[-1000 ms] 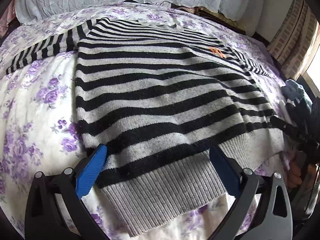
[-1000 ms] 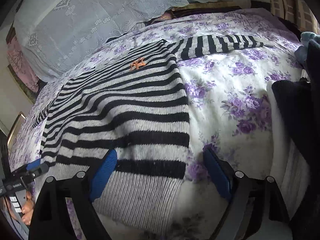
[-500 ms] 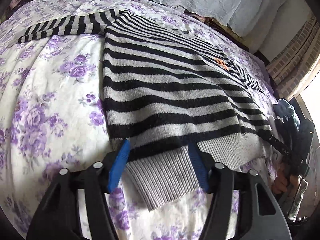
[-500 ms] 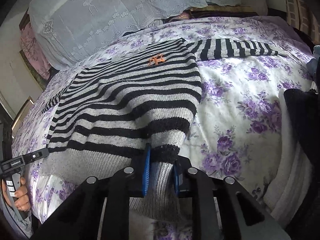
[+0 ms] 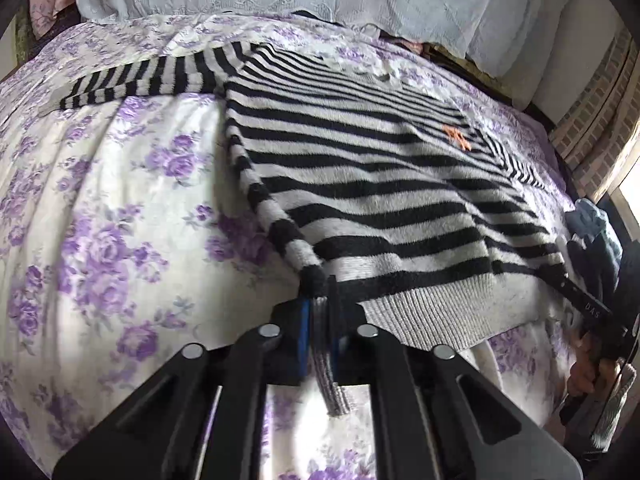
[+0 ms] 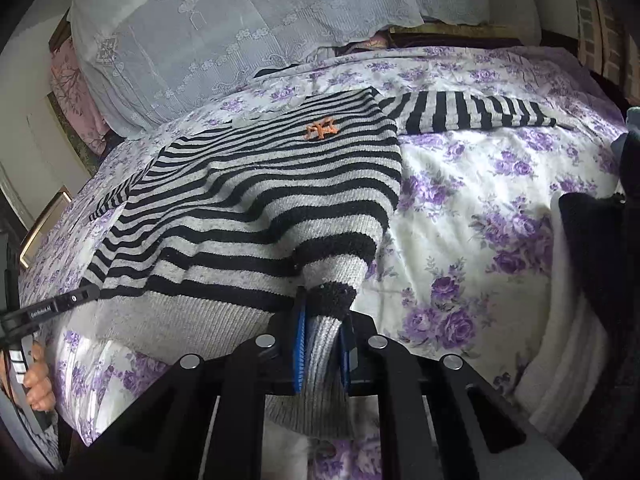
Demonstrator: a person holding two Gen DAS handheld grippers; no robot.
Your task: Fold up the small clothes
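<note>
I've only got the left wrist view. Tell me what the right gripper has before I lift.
Observer: The right gripper is closing its jaws, with the ribbed hem corner of the striped sweater between the pads.
Operator: Report the sleeve on that side.
Observer: That sleeve lies stretched out flat on the floral bedspread, pointing away from the body.
Operator: Name anything near that gripper.
Observer: A dark garment lies at the bed's edge to its right, apart from the sweater.
</note>
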